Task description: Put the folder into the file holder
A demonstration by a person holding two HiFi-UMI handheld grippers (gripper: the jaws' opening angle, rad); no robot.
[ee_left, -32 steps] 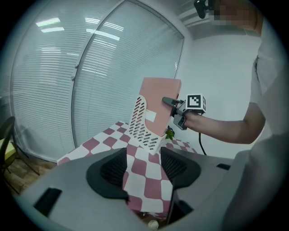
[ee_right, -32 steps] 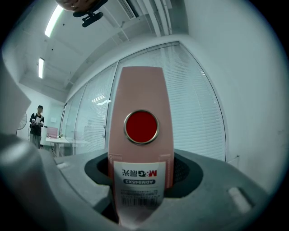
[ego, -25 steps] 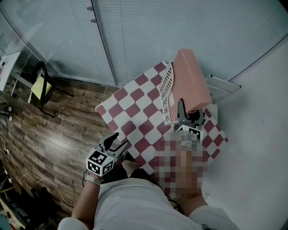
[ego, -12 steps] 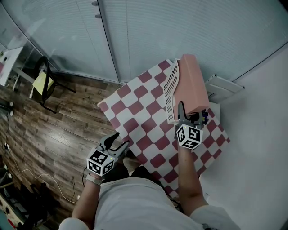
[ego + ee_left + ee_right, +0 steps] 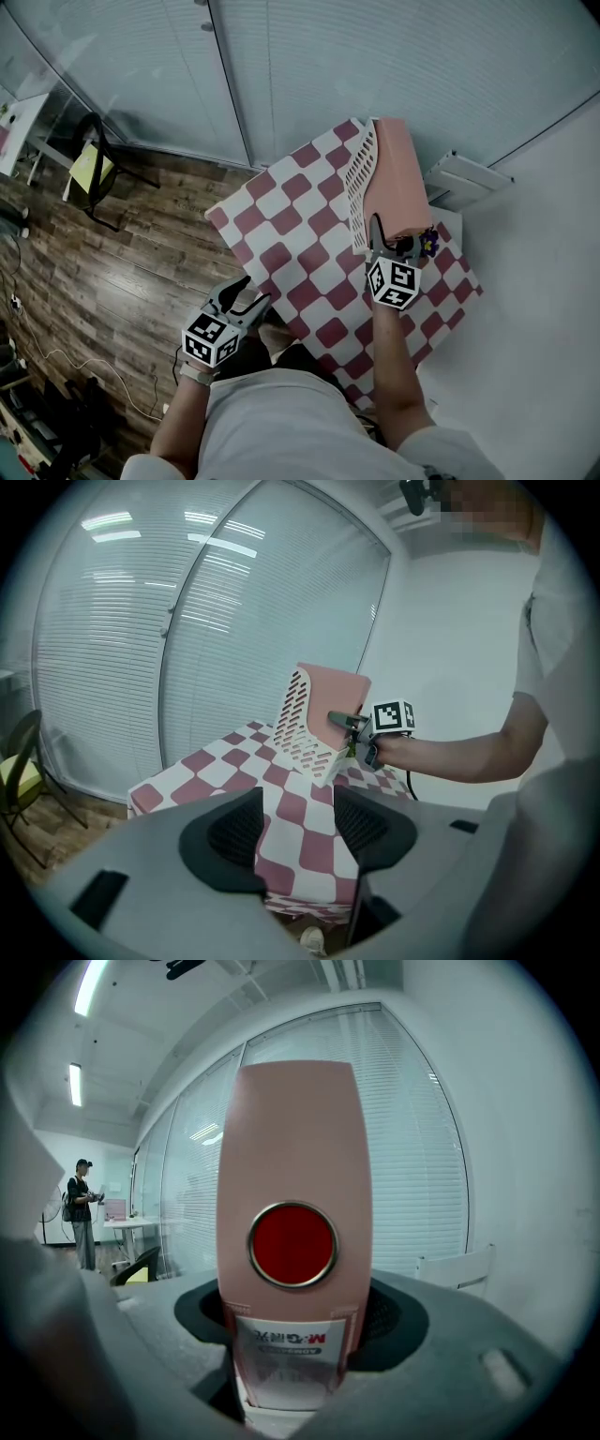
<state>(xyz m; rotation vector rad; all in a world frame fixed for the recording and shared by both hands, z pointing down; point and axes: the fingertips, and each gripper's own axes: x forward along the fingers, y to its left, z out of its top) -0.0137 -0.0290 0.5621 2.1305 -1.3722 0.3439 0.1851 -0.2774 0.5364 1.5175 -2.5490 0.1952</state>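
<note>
- Gripping the folder (image 5: pixel 292 1147) low on its spine with the right gripper (image 5: pixel 392 236); fingers (image 5: pixel 398 1321) roughly half spread, pressed on both sides just under the red disc (image 5: pixel 292 1244).
- Holding low and end-on, probably to steer the bottom edge into the holder (image 5: pixel 359 183) and stop it tipping.
- Sitting tilted inside the holder at the far corner of the worktop (image 5: pixel 281 216), going by the head view and the left gripper view; looks seated or nearly so, so letting go seems next.
- Keeping the left gripper (image 5: pixel 298 832) back off the worktop's near edge, close to the body; fingers (image 5: pixel 230 832) apart, nothing between them. Idle, likely just out of the way.
- No view of the folder's bottom edge or the holder's floor, so can't confirm full seating.
- Nothing of the holder in the right gripper view: blocked by the spine.
- Can't identify the small purple thing (image 5: pixel 428 243) just beside the right gripper.
- Can't read the label (image 5: pixel 286 1340) properly: partly sunk between the fingers, print too small.
</note>
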